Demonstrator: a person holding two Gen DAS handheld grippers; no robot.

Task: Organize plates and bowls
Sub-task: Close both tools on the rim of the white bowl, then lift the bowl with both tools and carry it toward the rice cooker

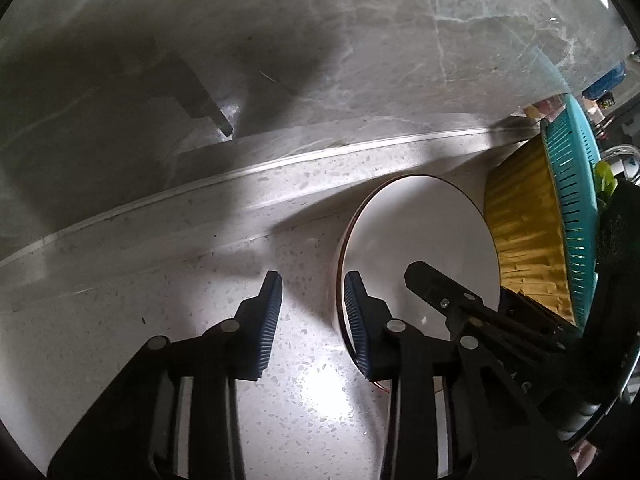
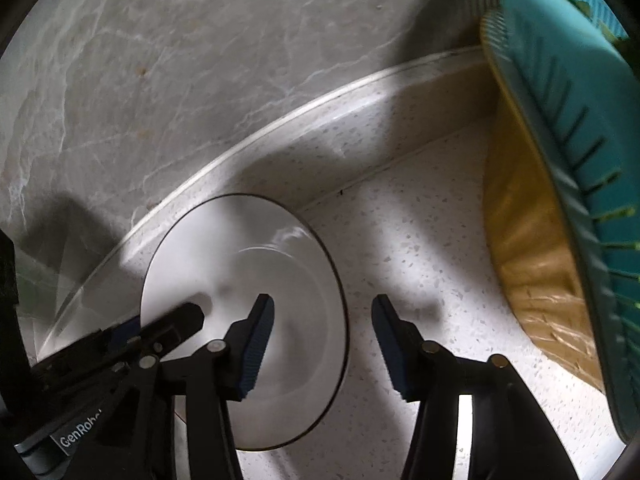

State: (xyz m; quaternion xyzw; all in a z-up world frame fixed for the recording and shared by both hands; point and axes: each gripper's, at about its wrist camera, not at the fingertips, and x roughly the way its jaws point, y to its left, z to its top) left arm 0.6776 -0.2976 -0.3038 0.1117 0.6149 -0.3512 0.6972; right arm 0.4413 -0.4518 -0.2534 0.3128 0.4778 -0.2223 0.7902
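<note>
the left gripper (image 1: 312, 284) is hanging over the speckled counter (image 1: 160, 280) with its jaws spread, the rim of the white plate (image 1: 420, 232) lying between its ribbed pads, untouched as far as can be seen. the plate is lying flat near the marble wall (image 1: 360, 40). the right gripper (image 2: 322, 312) is standing spread too, its left pad above the plate, its right pad above bare counter. right of it, a yellow bowl (image 2: 524, 240) is sitting under a teal colander (image 2: 568, 100).
</note>
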